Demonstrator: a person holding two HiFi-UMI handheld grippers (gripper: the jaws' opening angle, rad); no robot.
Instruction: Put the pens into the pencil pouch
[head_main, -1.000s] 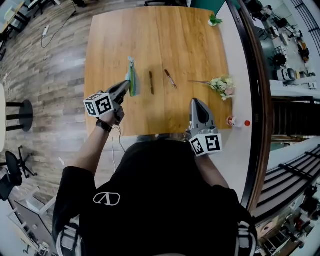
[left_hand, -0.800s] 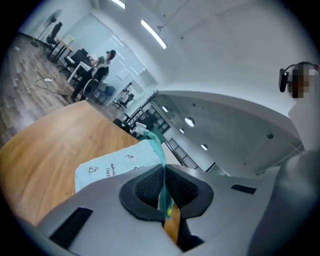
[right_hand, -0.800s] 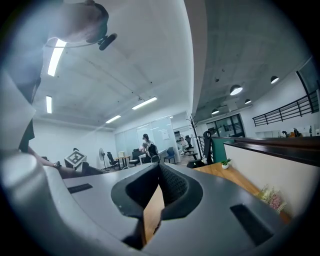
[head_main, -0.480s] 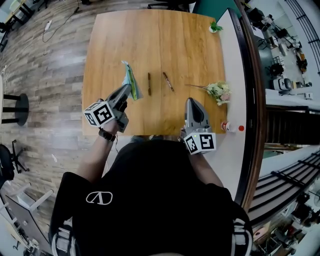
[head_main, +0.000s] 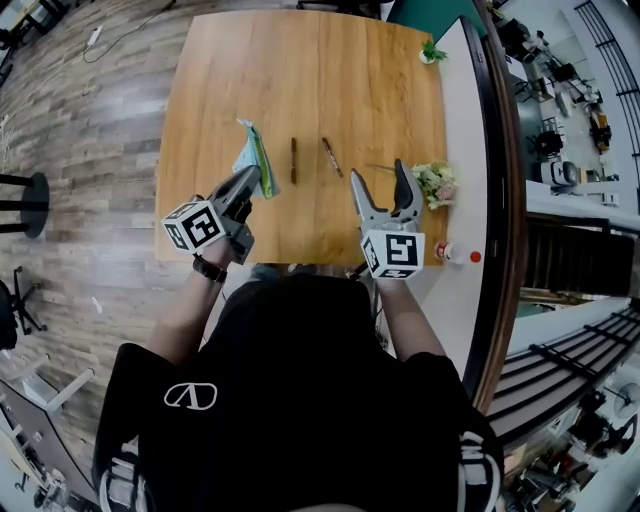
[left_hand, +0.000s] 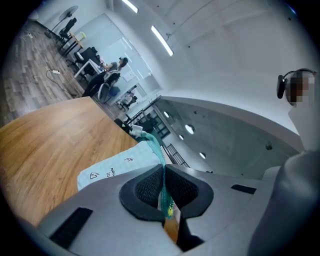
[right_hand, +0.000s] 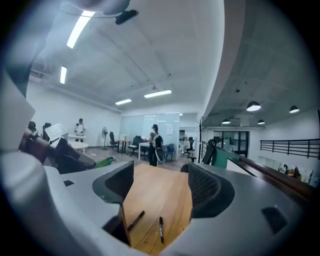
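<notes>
A pale blue pencil pouch (head_main: 252, 158) with a teal zipper lies at the table's left side, its near end lifted. My left gripper (head_main: 260, 180) is shut on that end. In the left gripper view the pads pinch the zipper edge of the pouch (left_hand: 117, 167), and the left gripper (left_hand: 163, 187) shows no gap. Two dark pens (head_main: 293, 160) (head_main: 331, 157) lie side by side on the wood, right of the pouch. My right gripper (head_main: 381, 186) hovers near the front edge, jaws opening wide with nothing between them. The right gripper (right_hand: 160, 182) frames both pens (right_hand: 136, 220) (right_hand: 161, 229) ahead.
A bunch of artificial flowers (head_main: 435, 183) lies at the wooden table's (head_main: 300, 70) right edge, close to my right gripper. A small green plant (head_main: 430, 50) stands at the far right corner. A small red-capped bottle (head_main: 455, 253) sits on the white ledge to the right.
My right gripper has gone from shut to wide open and has moved forward towards the pens. The left gripper still pinches the pouch and has risen a little.
</notes>
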